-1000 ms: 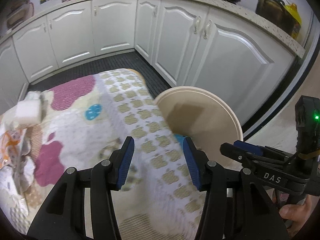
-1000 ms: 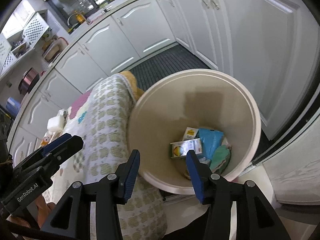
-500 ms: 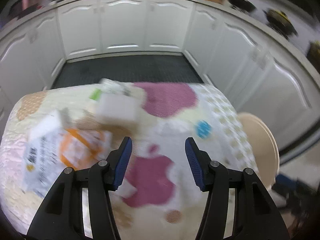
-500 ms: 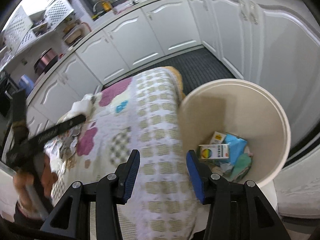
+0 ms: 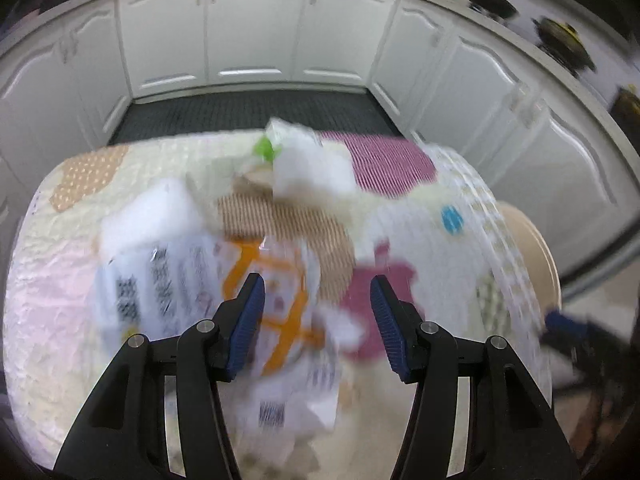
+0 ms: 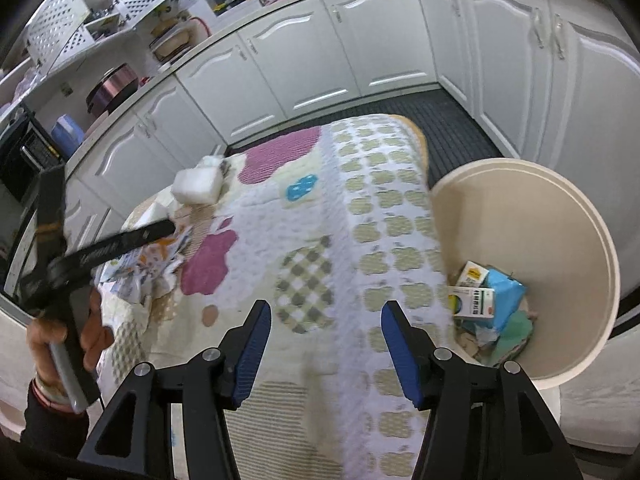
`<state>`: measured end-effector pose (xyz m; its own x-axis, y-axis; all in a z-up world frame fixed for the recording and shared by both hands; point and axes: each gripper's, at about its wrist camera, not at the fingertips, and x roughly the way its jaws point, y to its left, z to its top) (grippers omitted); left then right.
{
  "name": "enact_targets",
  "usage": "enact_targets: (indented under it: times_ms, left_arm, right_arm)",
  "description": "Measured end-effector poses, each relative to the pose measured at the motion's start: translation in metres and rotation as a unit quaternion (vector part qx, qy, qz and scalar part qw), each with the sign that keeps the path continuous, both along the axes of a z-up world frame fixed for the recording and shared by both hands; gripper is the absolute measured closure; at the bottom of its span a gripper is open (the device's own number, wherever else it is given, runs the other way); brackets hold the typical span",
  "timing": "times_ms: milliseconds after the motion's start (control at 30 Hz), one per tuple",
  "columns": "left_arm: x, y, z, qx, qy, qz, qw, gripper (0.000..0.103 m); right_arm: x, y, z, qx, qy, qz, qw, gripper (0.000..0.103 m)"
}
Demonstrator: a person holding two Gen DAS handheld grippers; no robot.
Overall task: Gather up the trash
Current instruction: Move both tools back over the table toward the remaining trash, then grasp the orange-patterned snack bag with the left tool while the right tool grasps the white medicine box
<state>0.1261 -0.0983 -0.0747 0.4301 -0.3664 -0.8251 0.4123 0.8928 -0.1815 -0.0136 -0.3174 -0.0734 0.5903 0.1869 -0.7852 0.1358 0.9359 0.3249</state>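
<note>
A patterned cloth covers the table (image 6: 360,216). On its left part lies a crumpled white and orange wrapper (image 5: 256,280), with white tissue lumps (image 5: 312,164) behind it. My left gripper (image 5: 316,320) hangs open over the wrapper, nothing pressed between its blue pads. In the right wrist view the same gripper (image 6: 132,236) reaches over the wrapper (image 6: 148,264), a hand holding it. My right gripper (image 6: 326,344) is opening above bare cloth, empty. A cream bin (image 6: 560,200) at the table's right end holds small boxes (image 6: 472,300) and blue and green packets.
White kitchen cabinets (image 6: 304,60) curve around the table, with a dark ribbed floor mat (image 5: 248,110) between them. Pots and boxes stand on the counter (image 5: 560,36). The bin (image 5: 532,248) shows past the cloth's right edge.
My left gripper swung from the bin side to above the wrapper pile. My right gripper moved off the bin mouth to over the cloth, and its jaws widened.
</note>
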Motion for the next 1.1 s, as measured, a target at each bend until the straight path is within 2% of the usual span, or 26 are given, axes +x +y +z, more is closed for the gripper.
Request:
enact_targets:
  times_ms: [133, 267, 467, 667, 833, 900, 1000, 1100]
  left_arm:
    - [-0.027, 0.027, -0.003, 0.024, -0.008, -0.008, 0.9996, 0.049]
    - [-0.045, 0.051, 0.003, -0.002, 0.012, -0.020, 0.9997, 0.049]
    - [-0.065, 0.079, 0.017, 0.012, -0.005, -0.012, 0.9999, 0.049]
    - [-0.073, 0.114, 0.019, 0.020, -0.009, 0.022, 0.9995, 0.049]
    - [-0.075, 0.147, 0.024, -0.007, -0.014, 0.059, 0.9981, 0.048]
    - [-0.070, 0.156, 0.025, -0.030, -0.014, 0.074, 0.9967, 0.033]
    - [-0.061, 0.164, 0.024, -0.082, -0.006, 0.082, 0.9932, 0.029]
    - [-0.048, 0.158, 0.019, -0.104, 0.005, 0.076, 0.9917, 0.027]
  right_arm:
    - [0.005, 0.019, 0.003, 0.001, -0.004, 0.019, 1.000, 0.047]
    - [0.007, 0.038, 0.004, 0.002, -0.003, 0.040, 0.999, 0.047]
    - [0.014, 0.068, 0.002, 0.004, -0.002, 0.069, 0.998, 0.044]
    - [0.023, 0.104, -0.003, 0.007, 0.004, 0.106, 0.994, 0.044]
    - [0.034, 0.133, -0.008, 0.014, 0.011, 0.137, 0.990, 0.044]
    - [0.038, 0.142, -0.010, 0.012, 0.014, 0.146, 0.989, 0.044]
    - [0.040, 0.153, -0.012, 0.015, 0.015, 0.156, 0.988, 0.044]
    - [0.041, 0.163, -0.015, 0.006, 0.021, 0.171, 0.985, 0.044]
